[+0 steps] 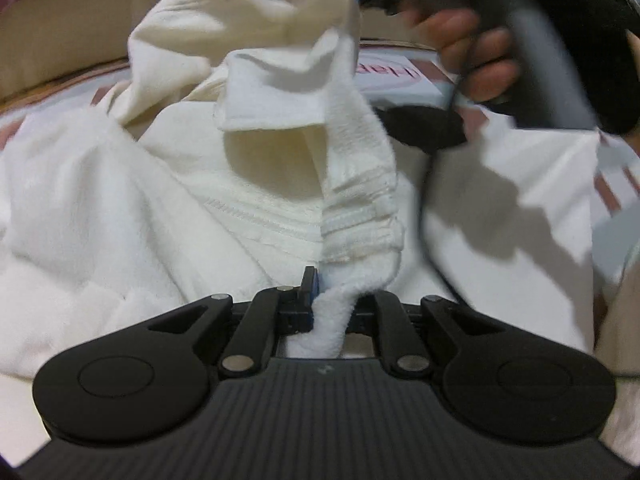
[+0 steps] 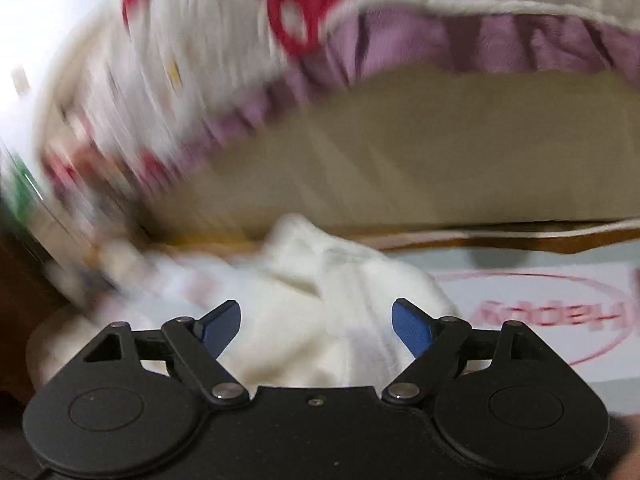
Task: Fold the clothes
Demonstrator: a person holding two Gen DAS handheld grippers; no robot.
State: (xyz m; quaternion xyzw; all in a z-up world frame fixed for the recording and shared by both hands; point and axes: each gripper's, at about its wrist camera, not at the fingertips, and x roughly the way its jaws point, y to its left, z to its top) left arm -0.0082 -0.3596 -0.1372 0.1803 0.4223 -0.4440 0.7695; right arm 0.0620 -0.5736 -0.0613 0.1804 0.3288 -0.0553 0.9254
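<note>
The left gripper (image 1: 320, 304) pinched the white cloth (image 1: 256, 184); only the right view showed the right gripper (image 2: 316, 328) wide apart (nothing held)

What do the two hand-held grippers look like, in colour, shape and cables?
Both are matte black. The left hand-held gripper has a ribbed body, two round discs, silver pivot pins on linkage bars, and blue pads. The right hand-held gripper looks the same, with pointed blue fingertips. In the left wrist view its grey and black handle shows, with a black cable hanging from it.

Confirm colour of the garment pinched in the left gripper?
Cream-white fleece garment, shut in the left gripper; clearest in the left wrist view.
</note>
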